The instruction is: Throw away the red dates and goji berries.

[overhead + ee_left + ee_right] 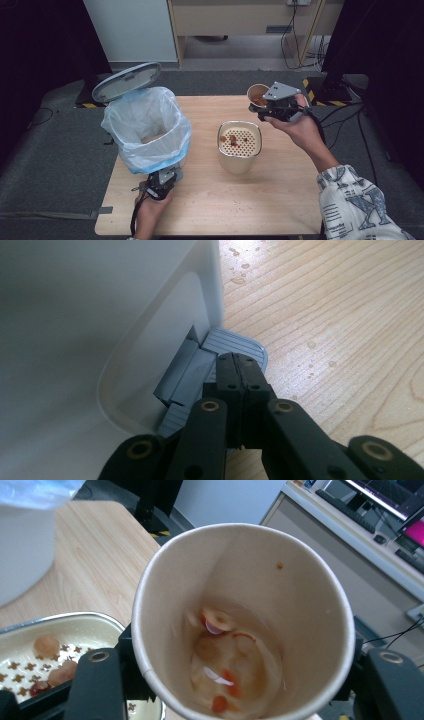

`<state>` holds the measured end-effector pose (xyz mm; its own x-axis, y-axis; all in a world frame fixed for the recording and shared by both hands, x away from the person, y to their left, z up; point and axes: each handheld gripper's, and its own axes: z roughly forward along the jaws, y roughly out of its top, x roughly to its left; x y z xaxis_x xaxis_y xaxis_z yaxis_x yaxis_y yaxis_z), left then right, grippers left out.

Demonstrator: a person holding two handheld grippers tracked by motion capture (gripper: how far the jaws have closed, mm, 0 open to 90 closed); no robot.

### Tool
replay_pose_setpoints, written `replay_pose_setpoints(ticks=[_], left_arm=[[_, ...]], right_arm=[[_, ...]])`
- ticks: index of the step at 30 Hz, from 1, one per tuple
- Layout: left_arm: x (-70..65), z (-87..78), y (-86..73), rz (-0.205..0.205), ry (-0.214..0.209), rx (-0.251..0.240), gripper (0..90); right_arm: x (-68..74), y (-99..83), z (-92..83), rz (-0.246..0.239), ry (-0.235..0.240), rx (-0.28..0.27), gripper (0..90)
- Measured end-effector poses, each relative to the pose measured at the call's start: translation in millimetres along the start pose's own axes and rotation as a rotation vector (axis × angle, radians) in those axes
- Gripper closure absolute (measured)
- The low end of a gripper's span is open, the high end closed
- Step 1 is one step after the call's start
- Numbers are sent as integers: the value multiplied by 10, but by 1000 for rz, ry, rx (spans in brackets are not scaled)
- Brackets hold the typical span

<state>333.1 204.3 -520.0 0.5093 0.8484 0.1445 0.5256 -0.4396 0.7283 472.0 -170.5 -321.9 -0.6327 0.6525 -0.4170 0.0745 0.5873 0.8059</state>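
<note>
Closest to the lens in the left gripper view, the left gripper [239, 371] has its black jaws clenched flat together, nothing between them, tips pressing the grey pedal [237, 342] at the foot of the white bin [75, 340]. In the high view that bin sits left of centre, blue-lined, its lid [126, 81] standing open at the upper left. At centre stands the cream strainer pot [239, 147], a few brownish bits lying on its perforated top. Farther back, upper right of centre, the right gripper [272, 107] is clamped around a paper cup [240, 615], held above the table and tilted, with liquid and fruit-like scraps pooled inside. Likely risks: too steep a tilt could slop liquid onto the wooden table [280, 195] short of the strainer; squeezing could buckle the cup; easing off the pedal would probably drop the lid.
</note>
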Motion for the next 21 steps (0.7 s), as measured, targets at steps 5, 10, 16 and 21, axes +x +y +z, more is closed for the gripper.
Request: replay_pose_setpoints(ticks=[5,10,16,21], left_arm=[[2,-1,0,0,-1,1,887],[1,0,0,0,0,1,887],[4,0,-1,-1,-2,0,887],[4,0,-2,-2,-2,-1,888]], right_arm=[[40,19,7,-54,-4,11,351],[72,45,14,-116,-28,23,354],[130,81,36,-196,-35,27,357],[142,129,28,-262,-42,38,357]])
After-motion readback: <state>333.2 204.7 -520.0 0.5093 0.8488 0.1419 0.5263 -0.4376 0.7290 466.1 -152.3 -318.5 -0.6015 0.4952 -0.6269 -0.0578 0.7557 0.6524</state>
